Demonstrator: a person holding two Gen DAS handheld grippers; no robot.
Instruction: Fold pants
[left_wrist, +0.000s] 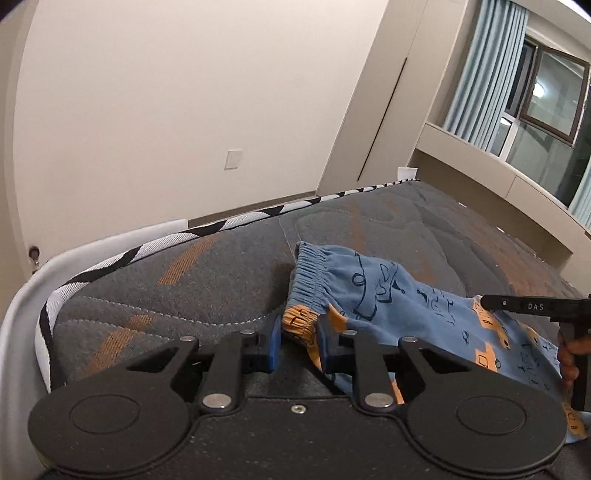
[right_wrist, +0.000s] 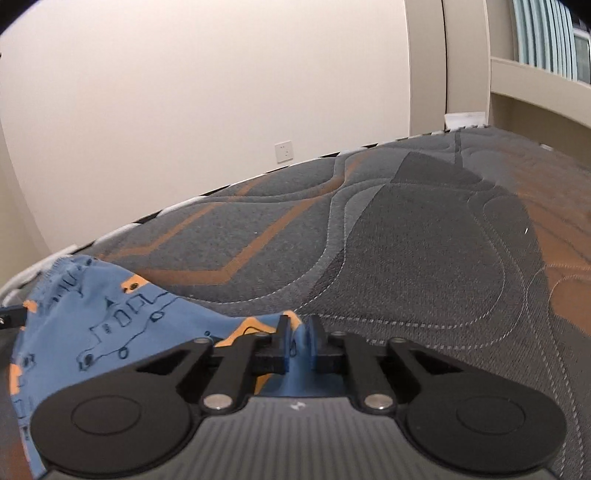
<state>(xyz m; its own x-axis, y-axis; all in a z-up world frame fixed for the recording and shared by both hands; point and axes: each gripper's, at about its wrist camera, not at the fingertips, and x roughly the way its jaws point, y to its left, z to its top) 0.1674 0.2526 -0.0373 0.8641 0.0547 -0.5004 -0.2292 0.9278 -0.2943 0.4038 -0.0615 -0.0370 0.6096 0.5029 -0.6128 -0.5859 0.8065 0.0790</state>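
The pants (left_wrist: 373, 291) are blue with dark line drawings and orange patches, lying on a grey and orange mattress (left_wrist: 207, 280). My left gripper (left_wrist: 299, 332) is shut on the pants' edge just below the gathered waistband (left_wrist: 310, 273). My right gripper (right_wrist: 299, 343) is shut on a pinched fold of the pants (right_wrist: 110, 317), which trail to its left. The right gripper also shows in the left wrist view (left_wrist: 535, 308) at the far right, over the cloth.
The mattress edge (left_wrist: 110, 258) has black and white piping, with a white frame (left_wrist: 22, 302) beyond it on the left. A cream wall with a socket (left_wrist: 233, 159) stands behind. A window with blue curtains (left_wrist: 487, 70) is at the right.
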